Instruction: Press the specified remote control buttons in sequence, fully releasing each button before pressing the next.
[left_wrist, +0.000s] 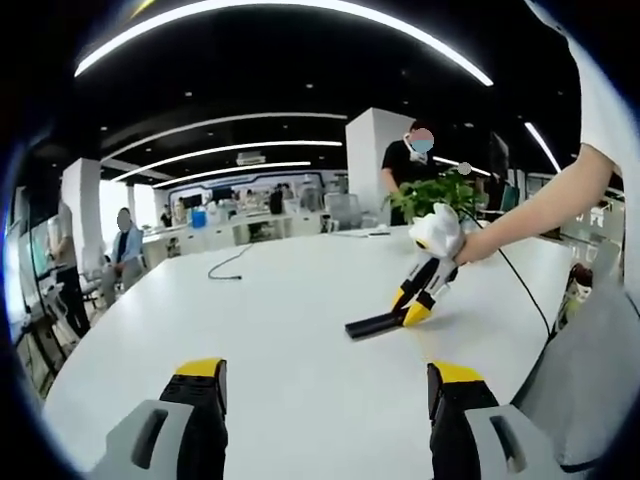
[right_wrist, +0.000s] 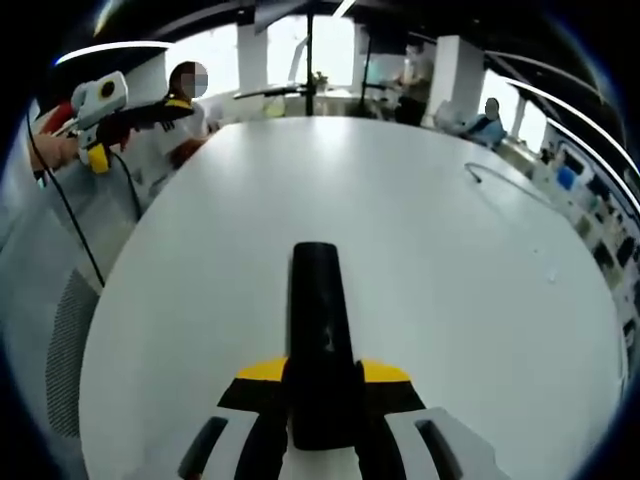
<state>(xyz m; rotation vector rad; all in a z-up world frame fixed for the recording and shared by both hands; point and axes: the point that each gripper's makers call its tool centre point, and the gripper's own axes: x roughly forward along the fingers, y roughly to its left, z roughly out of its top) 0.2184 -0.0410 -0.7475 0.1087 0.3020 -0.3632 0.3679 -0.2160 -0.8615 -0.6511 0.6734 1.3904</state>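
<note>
A black remote (right_wrist: 320, 340) is gripped at its near end between the closed yellow-tipped jaws of the right gripper (right_wrist: 322, 385), its far end extended forward over the white table (right_wrist: 420, 260). In the left gripper view the same remote (left_wrist: 375, 324) is seen lying low on the table (left_wrist: 280, 330), its one end clamped in the right gripper (left_wrist: 418, 308), which is held by a hand (left_wrist: 470, 246) entering from the right. The left gripper (left_wrist: 325, 395) is held with its jaws wide apart, nothing between them, well apart from the remote. In the right gripper view the left gripper (right_wrist: 100, 125) is seen at upper left, raised above the table edge. A cable (left_wrist: 228, 264) is noted on the far side of the table, and a plant (left_wrist: 432, 194) behind the hand.
</note>
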